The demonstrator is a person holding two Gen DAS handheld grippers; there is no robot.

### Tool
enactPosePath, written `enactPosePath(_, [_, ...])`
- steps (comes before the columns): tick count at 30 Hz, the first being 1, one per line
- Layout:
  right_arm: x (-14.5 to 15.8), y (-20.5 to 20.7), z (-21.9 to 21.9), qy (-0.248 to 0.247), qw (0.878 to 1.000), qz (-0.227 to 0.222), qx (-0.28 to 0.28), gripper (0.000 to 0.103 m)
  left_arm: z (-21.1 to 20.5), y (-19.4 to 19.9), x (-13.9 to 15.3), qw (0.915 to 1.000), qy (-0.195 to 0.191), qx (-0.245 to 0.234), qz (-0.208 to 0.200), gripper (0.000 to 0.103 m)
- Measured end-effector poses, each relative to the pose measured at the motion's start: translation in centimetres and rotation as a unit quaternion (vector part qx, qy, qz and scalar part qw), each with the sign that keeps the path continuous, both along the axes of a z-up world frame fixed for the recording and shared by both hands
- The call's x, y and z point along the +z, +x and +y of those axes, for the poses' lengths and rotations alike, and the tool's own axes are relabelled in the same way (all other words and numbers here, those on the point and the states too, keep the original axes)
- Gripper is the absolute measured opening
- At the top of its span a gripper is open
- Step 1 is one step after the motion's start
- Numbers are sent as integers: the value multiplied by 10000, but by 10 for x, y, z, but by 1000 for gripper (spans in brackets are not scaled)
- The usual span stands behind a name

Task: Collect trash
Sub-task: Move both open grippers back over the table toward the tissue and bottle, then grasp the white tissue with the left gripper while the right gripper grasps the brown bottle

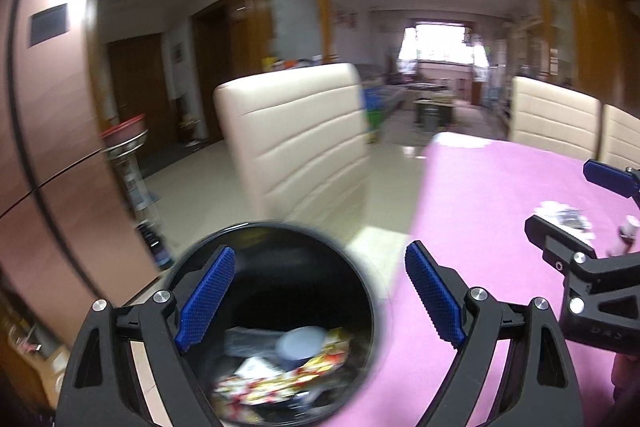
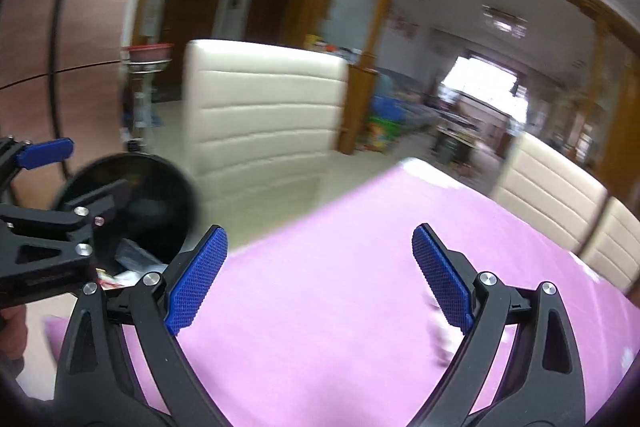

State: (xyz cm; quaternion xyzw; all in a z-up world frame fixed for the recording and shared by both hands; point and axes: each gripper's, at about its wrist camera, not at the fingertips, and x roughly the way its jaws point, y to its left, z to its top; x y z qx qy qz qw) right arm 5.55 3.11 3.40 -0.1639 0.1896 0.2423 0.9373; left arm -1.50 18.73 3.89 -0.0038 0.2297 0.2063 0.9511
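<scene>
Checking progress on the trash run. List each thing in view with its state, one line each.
Left gripper: open, empty, above the bin.
Right gripper: open, empty, over the table.
Black trash bin: uncovered, wrappers and a cup inside, beside the table.
Pink tablecloth: spread over the table.
Scraps on the cloth: not yet picked up; blurred.
Cream chair: upright, unoccupied.

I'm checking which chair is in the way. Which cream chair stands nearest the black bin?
The lone cream chair directly behind the black bin; the other two chairs stand at the pink table's far side.

wrist views share bin (image 1: 276,307), tablecloth (image 2: 340,267).
</scene>
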Motion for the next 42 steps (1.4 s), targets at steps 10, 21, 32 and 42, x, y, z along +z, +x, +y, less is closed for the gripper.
enactPosePath(10, [-7,44,-139,228,9866,285,-1593,92,-109,70,-6,9896,-164,-1413,200,85])
enactPosePath(21, [-39,86,-203,341,9647,1104,-2365,89,-180,145,-36,9695,-490,-2143,1080,85])
enactPosePath(32, [-60,109,-201,418,9569,1639,-2363,73,-196,177,-65,9553,-749,-2338,1648,85])
enactPosePath(42, [-75,115,-185,35,9535,1846,-2383,47,-197,180,-68,9510,-649,-2458,1759,72])
